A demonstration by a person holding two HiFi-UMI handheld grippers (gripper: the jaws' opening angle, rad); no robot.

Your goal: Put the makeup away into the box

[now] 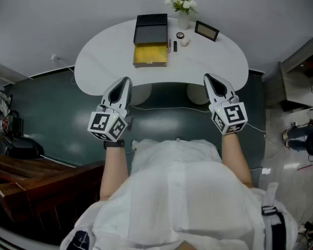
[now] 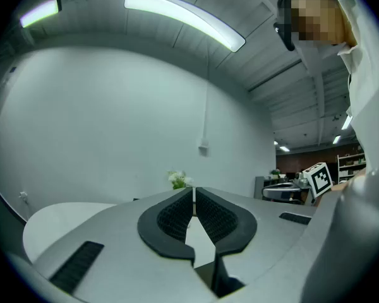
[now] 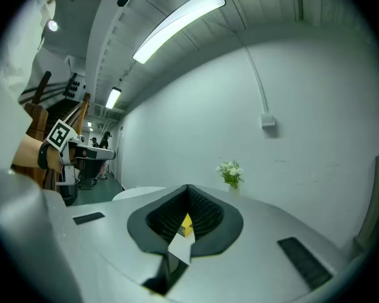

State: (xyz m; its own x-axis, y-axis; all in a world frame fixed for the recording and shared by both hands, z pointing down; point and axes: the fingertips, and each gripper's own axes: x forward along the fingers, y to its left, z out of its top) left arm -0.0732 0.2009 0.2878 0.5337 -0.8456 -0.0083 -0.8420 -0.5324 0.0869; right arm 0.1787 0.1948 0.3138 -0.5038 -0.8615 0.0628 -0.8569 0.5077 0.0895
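Left gripper (image 1: 126,80) and right gripper (image 1: 207,77) are both pressed together and empty, well short of the worktop (image 1: 101,61); the makeup pieces (image 1: 180,36) sit just right of the open box (image 1: 150,54), probably small, light, rigid and slippery, so pinch across mid-body.

A white table (image 1: 104,61) bears an open box (image 1: 150,40), makeup (image 1: 180,36), vase (image 1: 183,21) and frame (image 1: 206,31).

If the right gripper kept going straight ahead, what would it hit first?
Probably the open yellow box: it shows dead ahead of the shut right gripper, across bare white table. Height is hard to judge, so it might pass above the box.
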